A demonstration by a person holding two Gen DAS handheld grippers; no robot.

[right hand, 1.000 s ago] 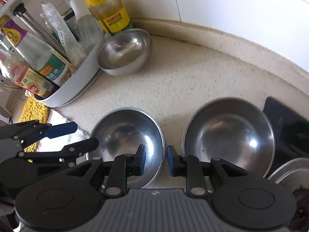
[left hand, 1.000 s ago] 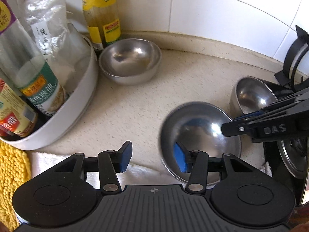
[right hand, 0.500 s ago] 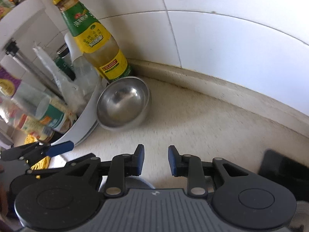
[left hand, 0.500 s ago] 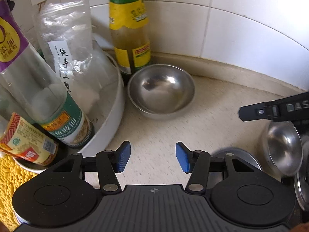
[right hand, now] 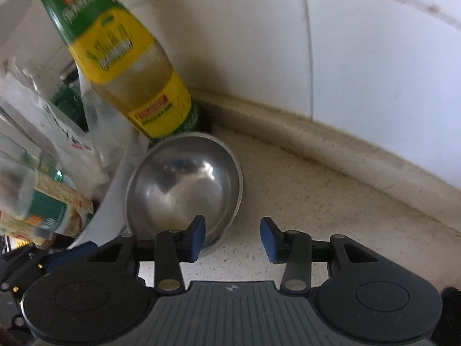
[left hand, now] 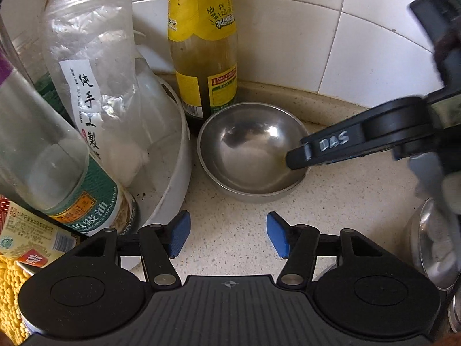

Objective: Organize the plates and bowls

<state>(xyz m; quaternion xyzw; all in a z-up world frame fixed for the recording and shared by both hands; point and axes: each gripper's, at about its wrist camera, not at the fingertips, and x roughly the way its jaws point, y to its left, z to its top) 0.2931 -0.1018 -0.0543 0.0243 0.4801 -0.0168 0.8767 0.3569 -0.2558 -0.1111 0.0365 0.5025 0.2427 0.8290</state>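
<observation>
Against the yellow-labelled green sauce bottle (left hand: 203, 57) sits the round stainless steel bowl (left hand: 250, 151), on the speckled counter, touching the white round tub (left hand: 175, 173) of condiments. Right gripper (right hand: 232, 238) spread, one pad already over the bowl's near rim; left gripper (left hand: 227, 236) spread, empty, short of the bowl. Judgement: straddle the rim wall, pinch squarely, lift clear of bottle before moving.

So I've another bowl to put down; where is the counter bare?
Bare speckled counter lies right of the small steel bowl, along the tiled wall. Left is crowded: the yellow-labelled bottle and white tub of bottles flank the bowl.
</observation>
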